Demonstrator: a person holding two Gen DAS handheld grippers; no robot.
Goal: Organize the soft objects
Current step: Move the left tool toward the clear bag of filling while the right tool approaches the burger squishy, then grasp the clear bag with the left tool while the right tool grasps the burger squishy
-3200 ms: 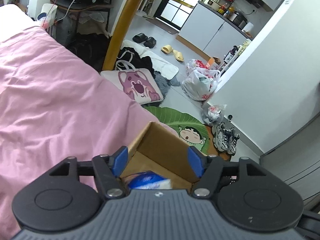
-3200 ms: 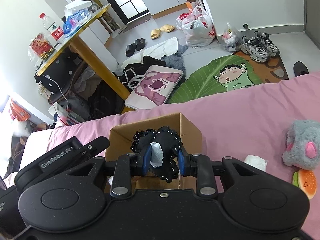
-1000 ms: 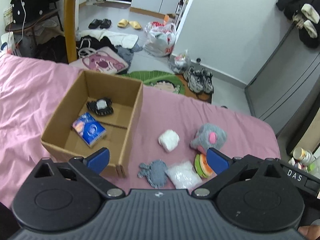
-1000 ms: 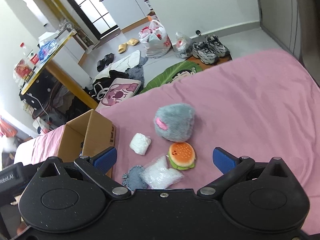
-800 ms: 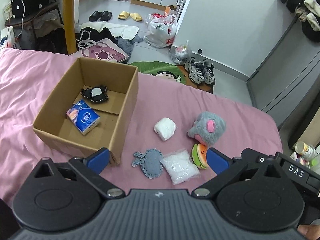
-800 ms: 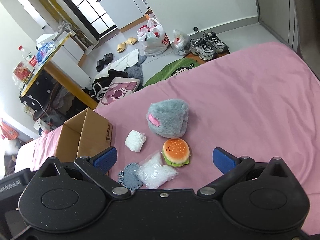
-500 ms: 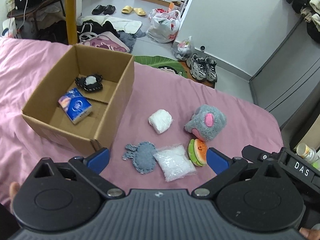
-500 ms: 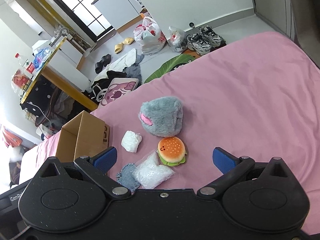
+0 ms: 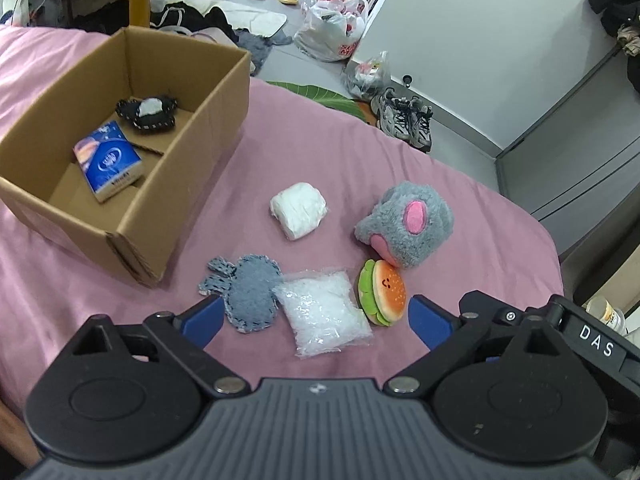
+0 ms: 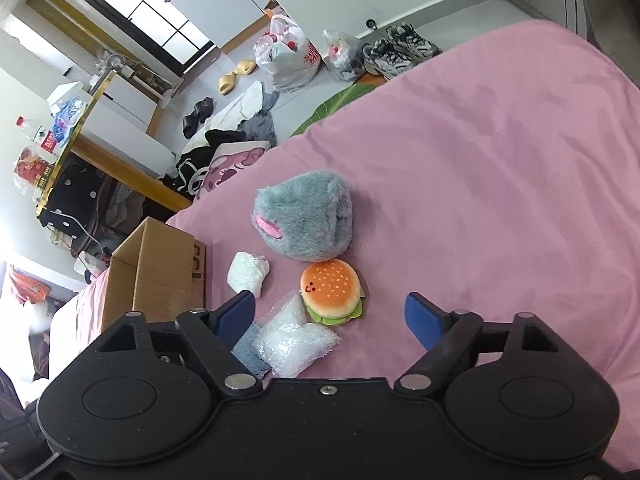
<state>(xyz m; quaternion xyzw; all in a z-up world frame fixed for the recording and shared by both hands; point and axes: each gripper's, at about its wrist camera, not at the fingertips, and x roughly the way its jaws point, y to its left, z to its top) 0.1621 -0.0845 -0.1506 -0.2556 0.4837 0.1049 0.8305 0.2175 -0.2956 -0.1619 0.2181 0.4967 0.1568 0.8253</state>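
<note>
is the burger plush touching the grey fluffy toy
Touching. In the left wrist view the burger plush has its top edge pressed against the grey fluffy toy, with no pink sheet between them.

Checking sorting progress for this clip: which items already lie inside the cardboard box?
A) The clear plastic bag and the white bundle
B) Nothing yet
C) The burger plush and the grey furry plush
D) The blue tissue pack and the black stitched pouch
D: the left wrist view shows the blue tissue pack and the black stitched pouch on the floor of the cardboard box, while the other soft items lie outside on the pink bedsheet.
</note>
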